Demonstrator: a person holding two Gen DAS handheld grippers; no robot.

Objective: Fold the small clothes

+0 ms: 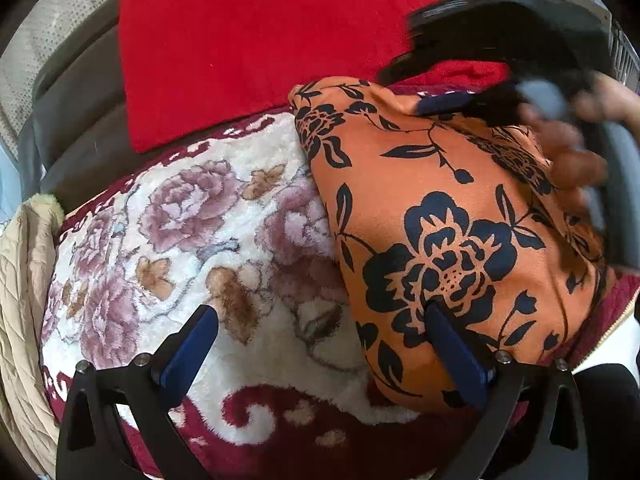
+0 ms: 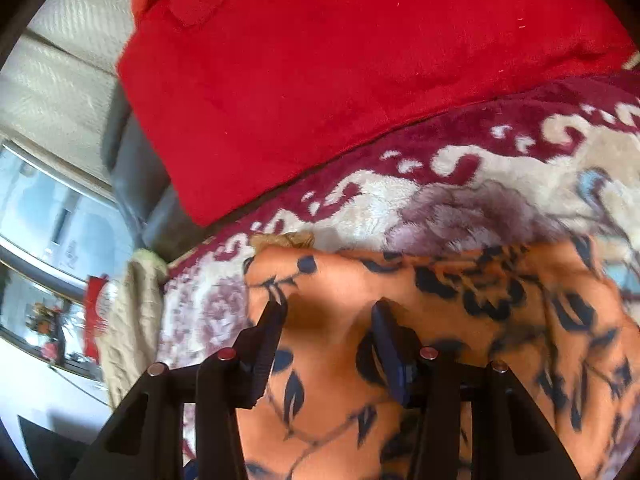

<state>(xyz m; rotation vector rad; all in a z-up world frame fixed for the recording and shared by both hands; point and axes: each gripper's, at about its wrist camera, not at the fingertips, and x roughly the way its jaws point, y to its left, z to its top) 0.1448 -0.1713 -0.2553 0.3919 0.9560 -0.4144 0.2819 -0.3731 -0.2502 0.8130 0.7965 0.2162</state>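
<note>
One orange garment printed with black flowers and leaves (image 1: 452,240) fills the right half of the left wrist view, a smooth thin cloth bunched into a rounded heap on a plush fleece blanket with mauve roses and a maroon scroll border (image 1: 192,240). One flat red fleece cloth (image 1: 256,44) lies across the top of the frame, its upper edge cut off.

Left tongs (image 1: 320,316) are spread wide, released: two blue-padded fingers, one (image 1: 188,352) at lower left over the blanket, the other pressed against the orange heap's near edge, nothing clamped between them.

In the right wrist view the orange garment (image 2: 460,320) covers the lower right, heavily blurred. Right tongs (image 2: 328,312) stand parted, with a fold of orange cloth lying between the fingers; whether they actually pinch it, I cannot tell. In the left view that tool is a dark smear at upper right, a blurred hand (image 1: 576,152) around its grey handle.

One beige quilted fabric (image 1: 24,280) peeks in at the left edge, mostly cut off. A window (image 2: 48,232) at the left of the right view is hazy.
</note>
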